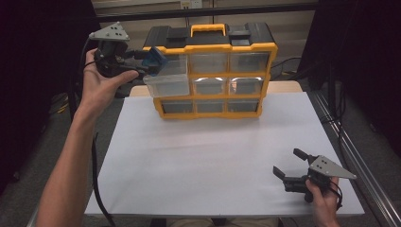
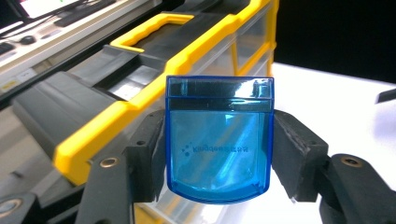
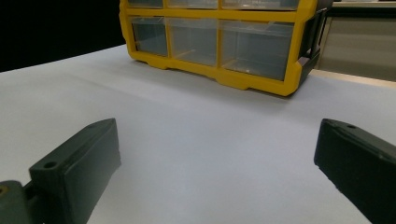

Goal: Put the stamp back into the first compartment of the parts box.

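We take as the object of the work a small translucent blue case, pinched by its two side edges between the pads of the left hand-held gripper. In the high view this blue case is held in the air at the upper left corner of the yellow drawer organizer, just above and touching or nearly touching the one clear drawer that is pulled out of the left column; we cannot tell whether there is contact. The left hand-held gripper points across toward the cabinet.

As to progress, we judge the case to be in transit: the drawer already stands open, and either lowering the case into it or carrying it away from it remains; the pictures do not settle which. The drawer is not yet pushed home. The other drawers sit closed.

A line of dark print with a small dotted mark crosses the face of the case; it is blurred and we cannot read it. We find no legible brand on the organizer.

The right hand-held gripper rests low on the white bench near its right front corner, jaws spread and empty, well apart from the organizer.
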